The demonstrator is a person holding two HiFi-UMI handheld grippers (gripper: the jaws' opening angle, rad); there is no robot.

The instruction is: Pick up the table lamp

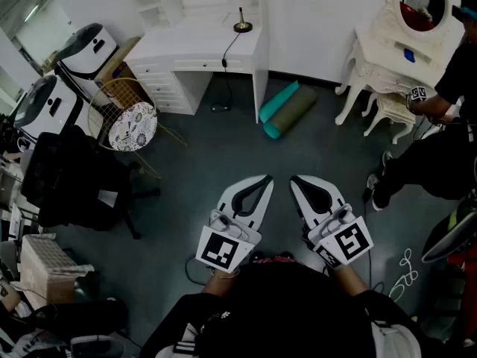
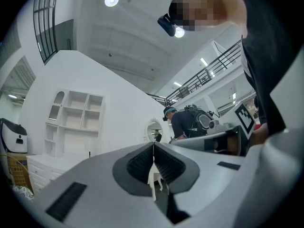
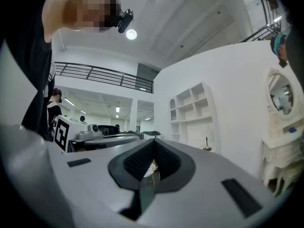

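The table lamp (image 1: 242, 22) is a thin dark stem on a round brass base. It stands at the right end of the white desk (image 1: 201, 47) against the far wall, and its black cord hangs down the desk front. It shows small in the left gripper view (image 2: 90, 154) and in the right gripper view (image 3: 206, 145). My left gripper (image 1: 266, 179) and right gripper (image 1: 295, 180) are held side by side close to my body, far from the desk. Both are shut with nothing between the jaws, as the left gripper view (image 2: 153, 145) and the right gripper view (image 3: 153, 141) also show.
Rolled teal and olive mats (image 1: 287, 110) lie on the dark floor by the desk's right leg. A wire-frame stool with a patterned round seat (image 1: 133, 125) and a black office chair (image 1: 74, 185) stand left. A white vanity (image 1: 395, 36) and a person (image 1: 440, 148) are right.
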